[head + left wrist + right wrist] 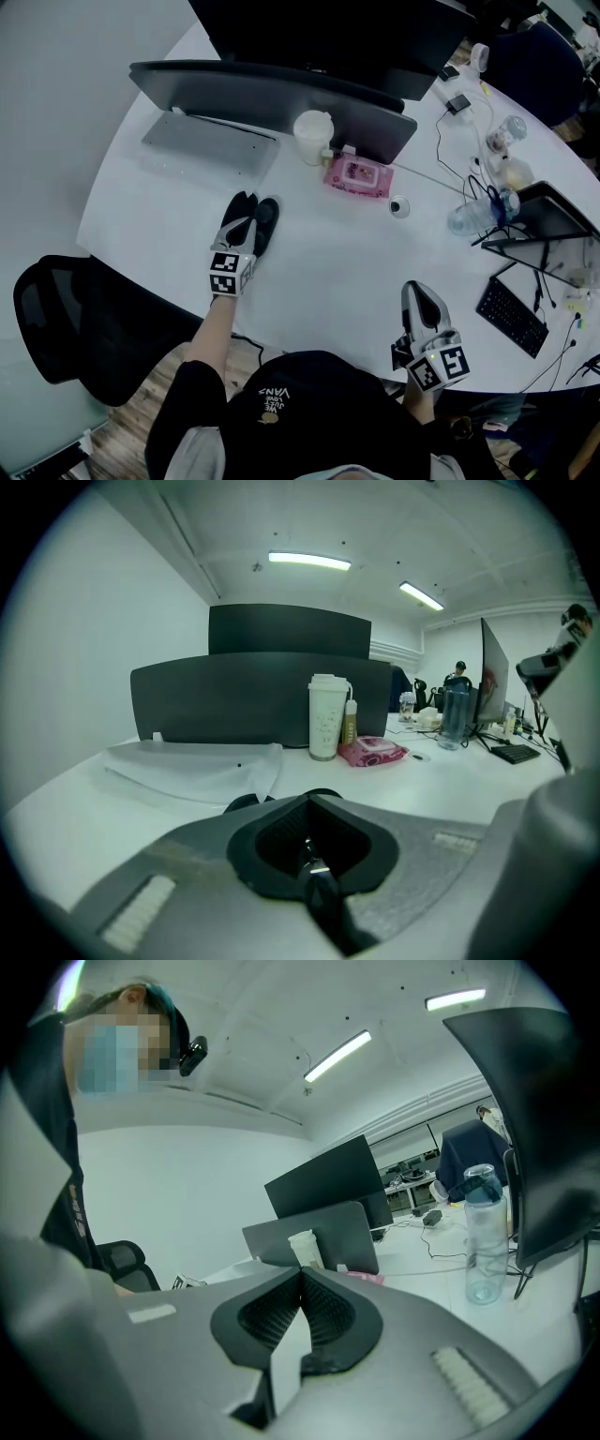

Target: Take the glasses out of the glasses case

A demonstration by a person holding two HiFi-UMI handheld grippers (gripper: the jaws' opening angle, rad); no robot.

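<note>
— Left gripper: closed to a slit, nothing clearly pinched. Only a dark surface with a small glint seen through the slit.

— And the glasses case?

— Directly under and just past the tips, touching or nearly so. Long axis pointing away from the body, in line with the jaws. Much nearer than the right gripper, closed on nothing, well apart near the desk's front edge.

— Anything hidden?

— Glasses themselves not made out. Hard to tell whether open or closed; left half covered by the jaws.
</note>
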